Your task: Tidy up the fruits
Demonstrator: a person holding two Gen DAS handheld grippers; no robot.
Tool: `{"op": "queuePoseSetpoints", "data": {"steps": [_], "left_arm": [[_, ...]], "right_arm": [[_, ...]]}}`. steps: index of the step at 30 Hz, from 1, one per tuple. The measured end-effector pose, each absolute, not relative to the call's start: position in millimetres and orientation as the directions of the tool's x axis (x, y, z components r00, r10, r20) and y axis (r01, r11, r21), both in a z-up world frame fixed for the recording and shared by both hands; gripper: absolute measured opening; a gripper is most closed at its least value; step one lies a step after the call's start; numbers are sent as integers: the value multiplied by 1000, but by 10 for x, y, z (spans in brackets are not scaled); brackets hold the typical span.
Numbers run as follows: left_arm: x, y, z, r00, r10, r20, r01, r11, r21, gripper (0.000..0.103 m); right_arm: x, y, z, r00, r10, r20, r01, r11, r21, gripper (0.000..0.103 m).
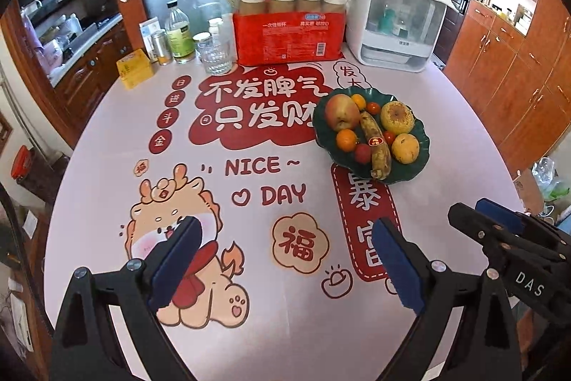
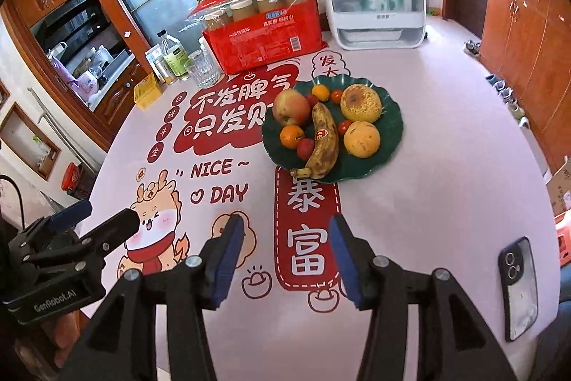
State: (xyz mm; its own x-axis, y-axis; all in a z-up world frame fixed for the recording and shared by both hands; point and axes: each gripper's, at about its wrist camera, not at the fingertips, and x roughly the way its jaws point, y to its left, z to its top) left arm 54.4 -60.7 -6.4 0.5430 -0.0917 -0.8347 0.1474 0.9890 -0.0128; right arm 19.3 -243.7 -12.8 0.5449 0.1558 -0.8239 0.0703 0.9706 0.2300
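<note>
A dark green leaf-shaped plate (image 1: 418, 163) (image 2: 392, 131) stands on the printed tablecloth, ahead of both grippers and apart from them. It holds an apple (image 1: 340, 112) (image 2: 291, 108), a spotted banana (image 1: 374, 145) (image 2: 323, 141), two rough yellow-orange round fruits (image 1: 397, 117) (image 2: 362, 139), small tangerines (image 1: 346, 139) and cherry tomatoes (image 1: 362, 152). My left gripper (image 1: 289, 227) hovers over the cloth, open, with nothing between its blue pads. My right gripper (image 2: 285, 220) is open and empty too, nearer the plate. Each gripper shows at the edge of the other's view.
At the table's far side stand a red pack of paper cups (image 1: 289, 34), a white appliance (image 1: 392, 20), a drinking glass (image 1: 214, 58), bottles and a yellow box (image 1: 135, 68). A phone (image 2: 517, 288) lies near the right front edge. Wooden cabinets surround the table.
</note>
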Motion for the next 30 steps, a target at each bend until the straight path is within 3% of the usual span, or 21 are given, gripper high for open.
{"op": "queuePoseSetpoints", "data": {"steps": [30], "left_arm": [[248,-482,-39,541,-82,-837,71,996,-51,96]], "right_arm": [[-64,-2092,10,551,115,-827,18,989,149,52]]}}
